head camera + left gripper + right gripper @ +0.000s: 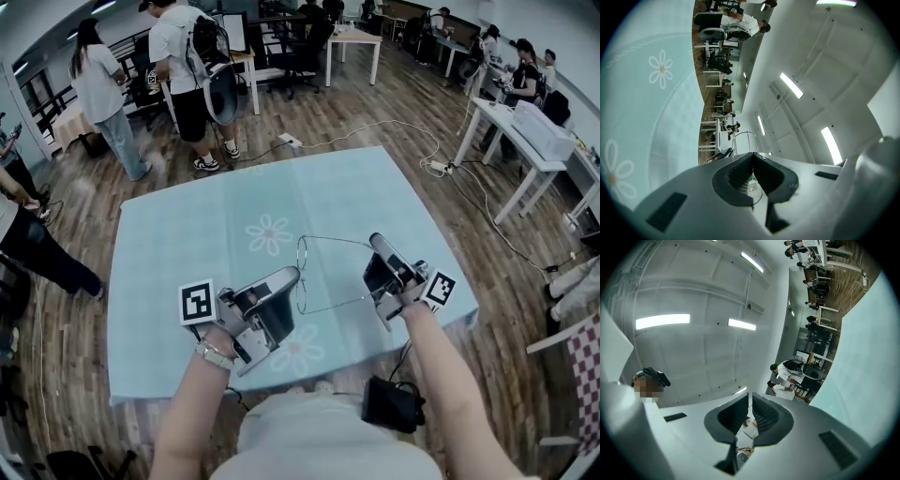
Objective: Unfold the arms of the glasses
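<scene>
Both claws pinch the thin wire-framed glasses [301, 255], left claw [751, 154] at lens rim [744, 131], right claw [749, 397] at arm tip [367, 245]: probably light, springy, easily bent.

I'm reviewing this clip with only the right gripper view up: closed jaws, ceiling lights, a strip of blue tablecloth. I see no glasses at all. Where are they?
Observer: The head view shows the glasses over the tablecloth, between the left gripper and the right gripper.
Operator: Which gripper has the front?
Observer: The left gripper. Its own view shows its jaws shut on the thin wire, with one lens rim above them.
Operator: And the arms?
Observer: Both point toward the right gripper. The upper arm runs to its tip and seems pinched there.
</scene>
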`<state>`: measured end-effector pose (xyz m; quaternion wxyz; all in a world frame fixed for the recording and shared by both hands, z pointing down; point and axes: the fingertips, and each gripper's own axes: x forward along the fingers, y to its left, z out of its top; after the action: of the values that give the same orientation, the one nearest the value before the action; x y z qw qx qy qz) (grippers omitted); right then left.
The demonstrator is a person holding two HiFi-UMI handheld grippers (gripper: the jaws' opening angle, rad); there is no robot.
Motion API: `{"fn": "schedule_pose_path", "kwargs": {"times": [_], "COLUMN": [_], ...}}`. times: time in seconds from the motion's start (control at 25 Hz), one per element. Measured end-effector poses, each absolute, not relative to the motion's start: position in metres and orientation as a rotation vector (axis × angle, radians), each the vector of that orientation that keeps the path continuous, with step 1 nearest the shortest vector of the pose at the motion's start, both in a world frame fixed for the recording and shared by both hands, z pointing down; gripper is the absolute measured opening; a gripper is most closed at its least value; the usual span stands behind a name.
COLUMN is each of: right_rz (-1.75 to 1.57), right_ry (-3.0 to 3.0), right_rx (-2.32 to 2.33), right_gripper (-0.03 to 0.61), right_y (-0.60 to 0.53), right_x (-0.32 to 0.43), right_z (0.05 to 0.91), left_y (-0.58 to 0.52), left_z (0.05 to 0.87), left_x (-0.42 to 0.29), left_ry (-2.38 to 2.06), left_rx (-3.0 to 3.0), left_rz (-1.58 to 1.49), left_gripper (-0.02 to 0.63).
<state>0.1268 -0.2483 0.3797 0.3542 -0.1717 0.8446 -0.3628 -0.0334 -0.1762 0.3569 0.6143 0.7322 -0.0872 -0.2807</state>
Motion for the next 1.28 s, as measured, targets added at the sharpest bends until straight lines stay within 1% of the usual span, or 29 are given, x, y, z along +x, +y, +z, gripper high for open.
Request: {"fn": "schedule_pose_path", "kwargs": {"times": [0.6,1.28], "right_rz": [-0.964,-0.985], "right_ry": [2.232,2.344], "right_rx": [-0.401,-0.3], "right_gripper": [0.025,0.025], "right_y": [-0.227,-0.176], "right_x": [0.123,0.107], "right_z": [0.384,0.391], "left_y": [-0.187,-0.195], "left_z": [0.356,0.367], "left_x": [-0.041,-0.05], "left_ry": [-0.246,-0.318], "left_rx": [1.712,1.735], "left_rz": [-0.647,-0.67], "left_gripper": [0.011,0.011]}}
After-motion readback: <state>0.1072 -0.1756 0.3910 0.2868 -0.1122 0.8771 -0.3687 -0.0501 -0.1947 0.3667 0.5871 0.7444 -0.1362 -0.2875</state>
